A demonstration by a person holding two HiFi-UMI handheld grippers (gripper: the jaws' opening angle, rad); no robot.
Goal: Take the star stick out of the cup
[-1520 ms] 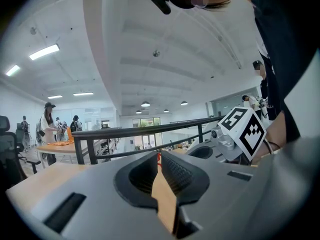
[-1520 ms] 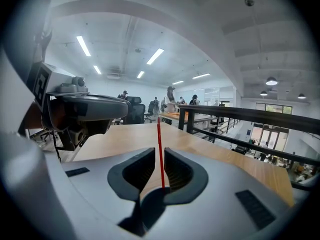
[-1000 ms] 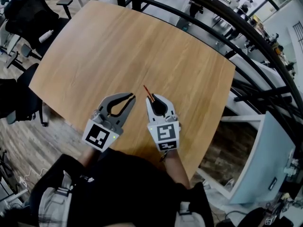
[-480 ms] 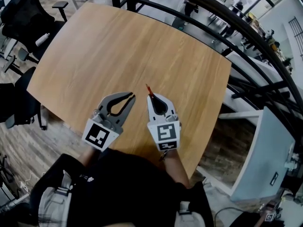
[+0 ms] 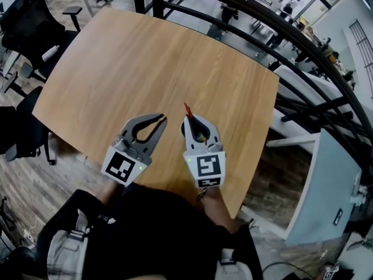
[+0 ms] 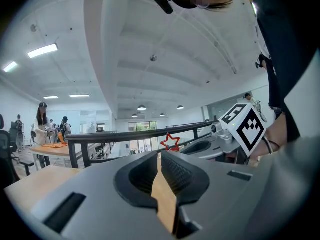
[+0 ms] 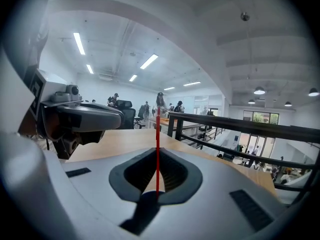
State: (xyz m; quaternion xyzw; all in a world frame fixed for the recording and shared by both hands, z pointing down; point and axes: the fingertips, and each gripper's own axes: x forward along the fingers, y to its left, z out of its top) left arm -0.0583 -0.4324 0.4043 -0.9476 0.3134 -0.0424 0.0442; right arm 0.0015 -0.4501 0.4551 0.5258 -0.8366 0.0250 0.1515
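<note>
Star stick (image 7: 157, 129) clamped in right hand-held gripper (image 7: 157, 154) — star edge-on; left hand-held gripper (image 6: 159, 156) closed.

Quick tally: one left gripper (image 5: 161, 120) plus one right gripper (image 5: 190, 119), one star stick (image 7: 157, 149), one wooden table (image 5: 145, 57), two black chairs (image 5: 26, 28) far left.

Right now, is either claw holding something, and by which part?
The right gripper is shut on the red star stick, pinching its thin shaft; the star end pokes out ahead. The left gripper holds nothing.
</note>
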